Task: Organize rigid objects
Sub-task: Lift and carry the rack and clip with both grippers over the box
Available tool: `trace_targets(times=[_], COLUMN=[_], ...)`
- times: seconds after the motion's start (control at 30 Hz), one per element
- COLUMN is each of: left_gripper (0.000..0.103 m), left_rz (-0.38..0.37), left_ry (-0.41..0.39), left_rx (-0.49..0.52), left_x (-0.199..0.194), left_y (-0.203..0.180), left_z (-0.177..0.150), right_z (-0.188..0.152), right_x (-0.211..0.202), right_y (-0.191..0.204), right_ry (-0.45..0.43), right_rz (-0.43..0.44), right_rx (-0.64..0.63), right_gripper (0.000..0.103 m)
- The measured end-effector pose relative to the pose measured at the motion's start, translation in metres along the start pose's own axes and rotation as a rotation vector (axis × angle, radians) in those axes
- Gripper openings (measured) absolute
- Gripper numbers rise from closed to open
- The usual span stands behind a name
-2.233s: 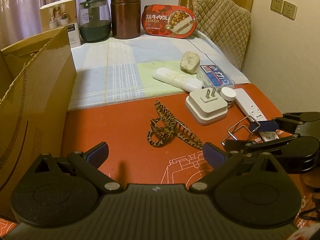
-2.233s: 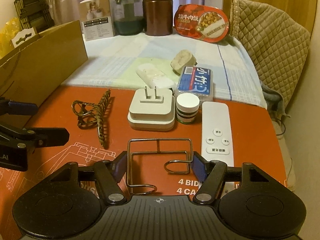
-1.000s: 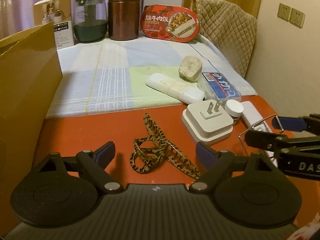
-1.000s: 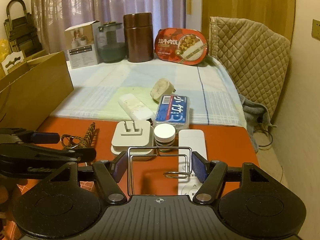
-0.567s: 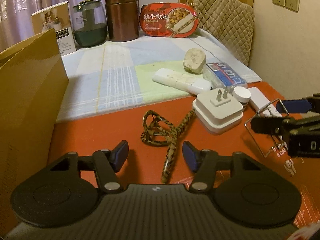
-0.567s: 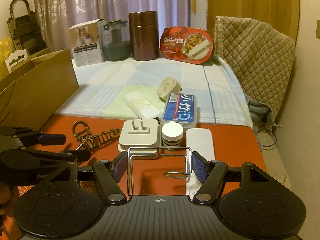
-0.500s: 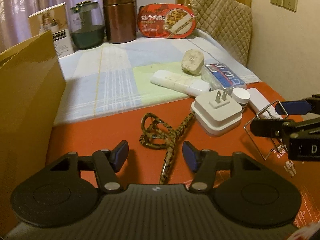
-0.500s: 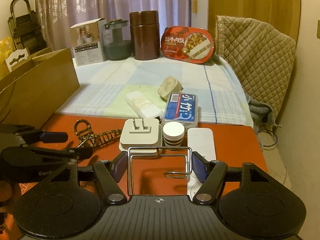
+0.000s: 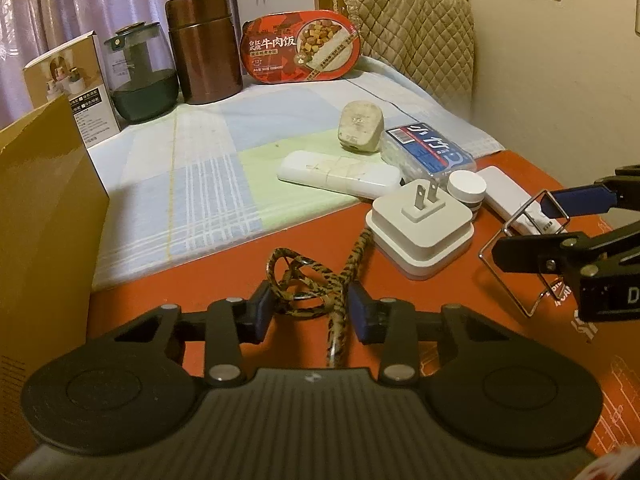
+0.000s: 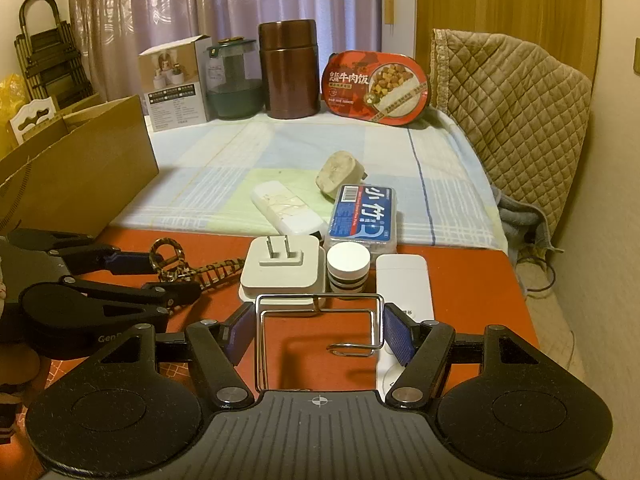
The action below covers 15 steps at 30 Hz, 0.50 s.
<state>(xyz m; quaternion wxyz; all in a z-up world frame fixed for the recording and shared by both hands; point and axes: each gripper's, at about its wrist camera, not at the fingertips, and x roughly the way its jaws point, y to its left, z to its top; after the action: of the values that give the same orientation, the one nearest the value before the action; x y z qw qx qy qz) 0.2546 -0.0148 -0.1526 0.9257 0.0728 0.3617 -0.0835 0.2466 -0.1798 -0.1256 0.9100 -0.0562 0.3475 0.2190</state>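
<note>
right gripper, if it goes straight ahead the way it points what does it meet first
Probably the small white jar, with the white plug adapter just left of that line; depth is unclear. The right gripper holds the wire rack.

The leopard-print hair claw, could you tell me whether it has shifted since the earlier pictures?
Yes. The hair claw has swung round; its toothed end now points at the white plug adapter, between the left gripper fingers.

Home: curtains (image 10: 224,8), food jars (image 10: 287,68)
</note>
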Motion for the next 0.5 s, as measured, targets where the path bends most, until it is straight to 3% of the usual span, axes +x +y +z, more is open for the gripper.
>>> trace_targets(times=[0.5], left_gripper=[0.034], left_rz=[0.027], left_ry=[0.013], left_rx=[-0.078], left_x=[-0.061], left_y=[-0.002], left_z=[-0.005], right_z=[0.001], right_x=[-0.02], right_y=[0.013], right_ry=[-0.032], right_rz=[0.02], right_rx=[-0.007], right_gripper=[0.064])
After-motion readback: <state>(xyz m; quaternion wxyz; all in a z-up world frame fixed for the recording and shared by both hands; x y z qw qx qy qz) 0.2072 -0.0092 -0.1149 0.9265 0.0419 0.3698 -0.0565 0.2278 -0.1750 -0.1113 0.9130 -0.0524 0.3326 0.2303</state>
